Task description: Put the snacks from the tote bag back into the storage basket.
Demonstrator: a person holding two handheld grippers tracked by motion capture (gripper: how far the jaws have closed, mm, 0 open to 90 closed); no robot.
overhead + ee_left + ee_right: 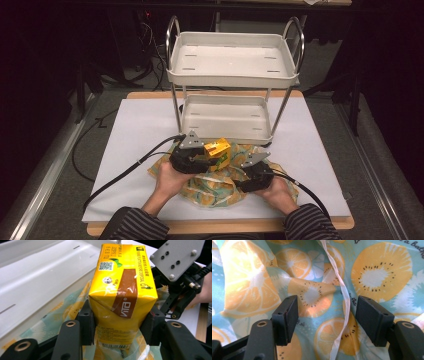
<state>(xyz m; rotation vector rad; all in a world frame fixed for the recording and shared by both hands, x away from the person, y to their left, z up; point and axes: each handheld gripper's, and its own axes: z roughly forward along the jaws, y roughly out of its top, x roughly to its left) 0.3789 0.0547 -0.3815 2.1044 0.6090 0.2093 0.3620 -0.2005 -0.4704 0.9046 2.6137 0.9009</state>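
Observation:
A yellow drink carton (220, 152) (122, 282) with a brown band is clamped between the pads of my left gripper (212, 156) (120, 326), just above a fruit-print fabric bag (215, 185) (62, 312). The bag lies crumpled near the table's front edge. My right gripper (246, 176) (327, 320) hovers low over the bag (372, 277) to the right of the carton, its jaws apart. A pale ribbon (344, 297) of the bag runs between them untouched. The right gripper's grey plate (178, 257) shows beside the carton in the left gripper view.
A white two-tier rack with metal handles stands behind the bag, its upper tray (230, 77) above its lower tray (225, 136) (37, 277). A white mat (140, 130) covers the wooden table. Black cables (125, 172) trail off left and right. Dark surroundings lie beyond.

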